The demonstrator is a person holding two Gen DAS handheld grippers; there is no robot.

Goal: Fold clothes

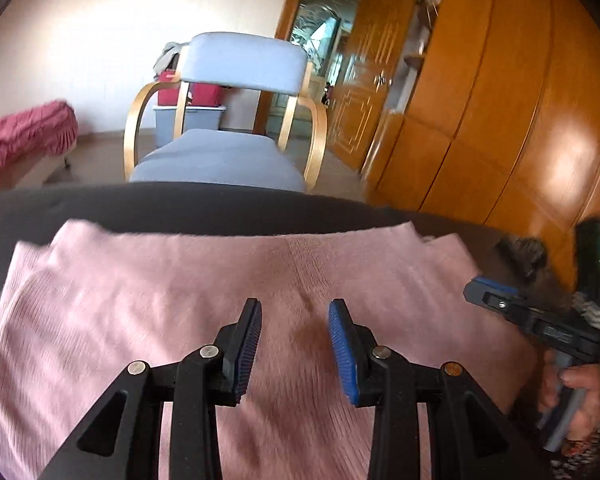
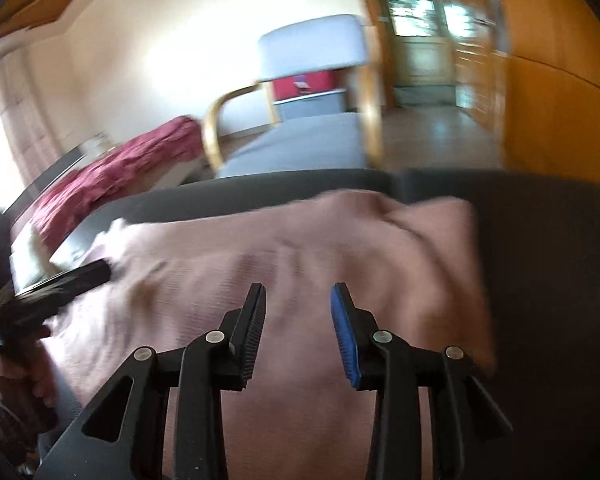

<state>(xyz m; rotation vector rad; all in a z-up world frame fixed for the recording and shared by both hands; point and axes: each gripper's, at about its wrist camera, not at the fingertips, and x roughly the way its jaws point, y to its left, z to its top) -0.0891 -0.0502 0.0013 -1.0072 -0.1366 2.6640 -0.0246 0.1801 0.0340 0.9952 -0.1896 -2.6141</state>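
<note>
Pink knit sweater (image 1: 228, 320) is lying spread out flat on the dark gray table (image 1: 204, 208), with the gray armchair (image 1: 228, 120) right behind it. My left gripper (image 1: 294, 344) hangs over the middle of it, jaws apart and holding nothing. My right gripper (image 2: 298, 332) is over the sweater's right side, also released with nothing between the pads.

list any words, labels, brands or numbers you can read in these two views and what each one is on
None can be read in either view.
Body of the right hand-held gripper: a small pale marking, too blurred to read.
Red box behind the chair: a small pale patch, too blurred to tell if it is text.
Pink sweater: no visible tag or print.
</note>
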